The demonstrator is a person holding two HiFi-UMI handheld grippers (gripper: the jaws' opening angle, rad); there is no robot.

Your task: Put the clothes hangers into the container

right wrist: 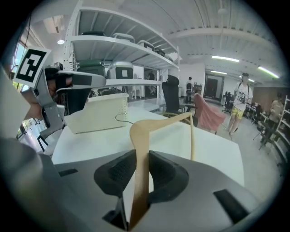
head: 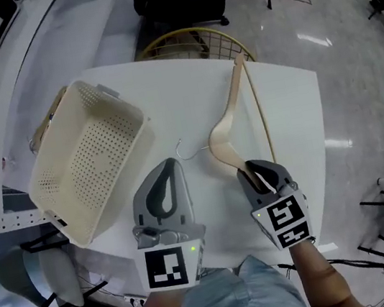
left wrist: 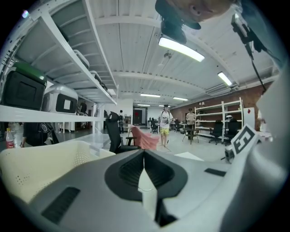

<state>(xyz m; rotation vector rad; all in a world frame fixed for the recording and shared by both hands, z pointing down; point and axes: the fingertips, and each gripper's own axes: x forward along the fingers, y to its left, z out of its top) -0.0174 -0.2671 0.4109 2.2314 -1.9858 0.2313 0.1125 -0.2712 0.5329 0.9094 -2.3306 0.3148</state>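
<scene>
The pale wooden hanger [head: 226, 130], pinched by the right gripper [head: 256, 173], should be carried level to the cream perforated container [head: 84, 160] left of the closed left gripper [head: 169, 167].

In the head view the near arm of the wooden hanger [head: 226, 132] passes between the jaws of the right gripper [head: 257, 174], so its end is hidden. A gold wire frame [head: 188, 40] beyond the counter [head: 168, 95] is covered in its lower part by the counter's far edge; what it is cannot be told. A brown piece [head: 47, 126] behind the container [head: 87, 159] is mostly hidden by its rim. In the left gripper view the left gripper [left wrist: 145, 156] covers the counter with its own body, and the picture's left edge cuts off the container. The far-off people [right wrist: 240, 102] are too small to make out.
</scene>
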